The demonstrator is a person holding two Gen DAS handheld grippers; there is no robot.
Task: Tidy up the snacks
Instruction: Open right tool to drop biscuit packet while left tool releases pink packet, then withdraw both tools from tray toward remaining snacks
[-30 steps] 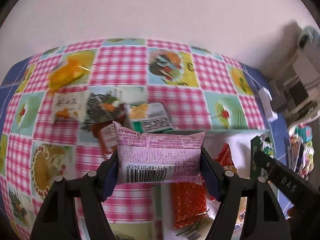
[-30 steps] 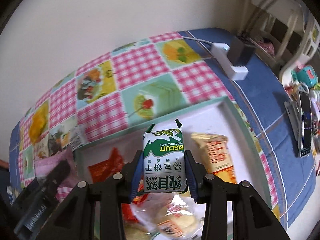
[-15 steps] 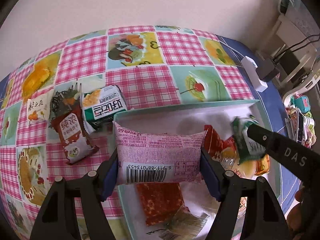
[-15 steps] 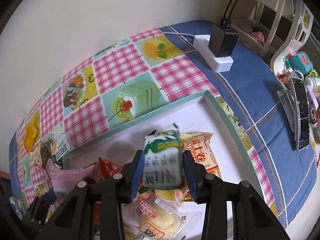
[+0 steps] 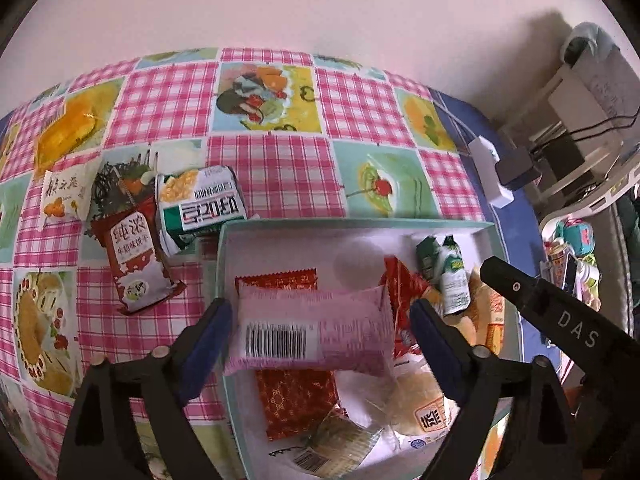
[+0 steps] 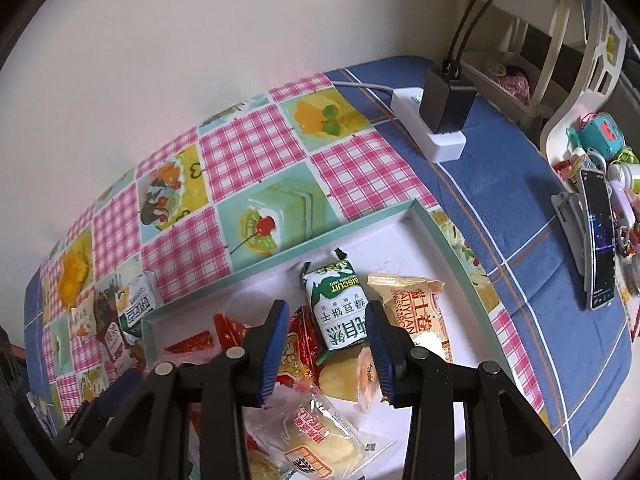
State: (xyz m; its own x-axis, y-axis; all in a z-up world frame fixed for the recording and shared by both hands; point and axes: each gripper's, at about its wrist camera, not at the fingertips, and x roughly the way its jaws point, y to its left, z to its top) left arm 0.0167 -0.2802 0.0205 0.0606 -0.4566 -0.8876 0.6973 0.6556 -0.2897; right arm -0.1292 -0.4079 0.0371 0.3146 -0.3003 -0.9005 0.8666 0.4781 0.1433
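A pale green tray with a white floor holds several snack packets. My left gripper is open over the tray's left part; a pink packet with a barcode lies between its spread fingers, clear of both pads, over a red packet. My right gripper is open above the tray; a green-and-white biscuit packet lies in the tray between its fingers, free of them. This packet also shows in the left wrist view.
On the checkered cloth left of the tray lie a green packet, a red-brown packet, a white packet and an orange one. A power strip with a charger and a phone lie at the right.
Both grippers have opened. The pink packet dropped from the left gripper into the tray; the biscuit packet dropped from the right gripper and lies beside the yellow packet.
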